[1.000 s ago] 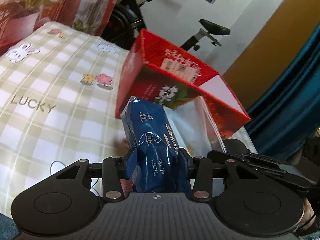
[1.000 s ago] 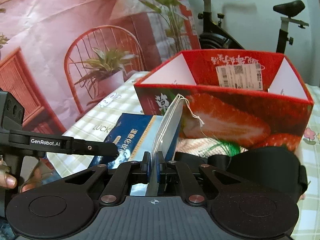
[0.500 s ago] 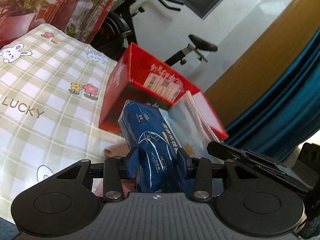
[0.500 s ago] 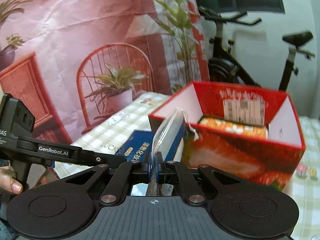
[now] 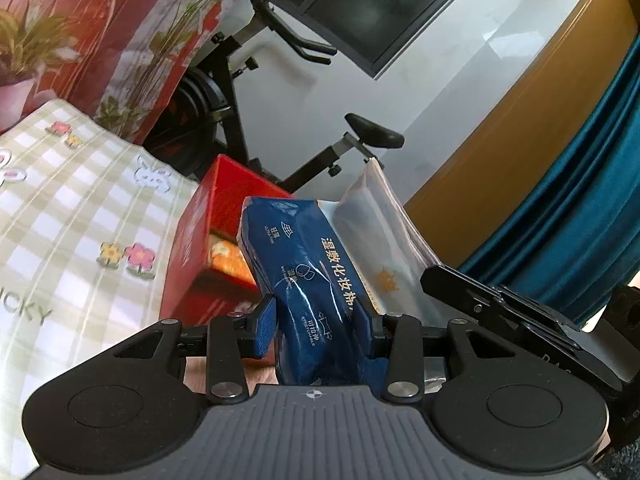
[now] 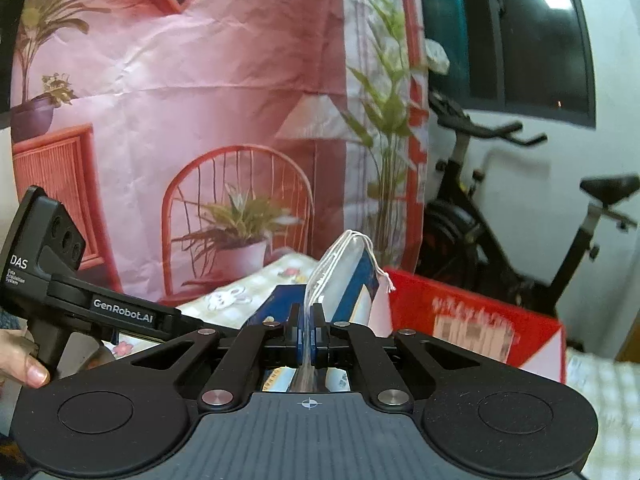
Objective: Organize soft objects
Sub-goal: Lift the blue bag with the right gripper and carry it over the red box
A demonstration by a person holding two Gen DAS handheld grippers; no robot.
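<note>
Blue wipes pack [image 5: 308, 276] tilted toward 11 o'clock, clear pouch [image 5: 380, 248] touching it at 3 o'clock, red box [image 5: 216, 240] behind.

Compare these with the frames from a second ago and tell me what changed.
Both hands lifted: the red box has dropped lower in both views, and its inside now shows in the left wrist view. The left gripper stays clamped on the blue wipes pack, the right gripper on the clear bag. Nothing was let go; the box stayed on the checked tablecloth.

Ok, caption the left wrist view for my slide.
Left gripper holds a blue wipes pack above the red box.
</note>
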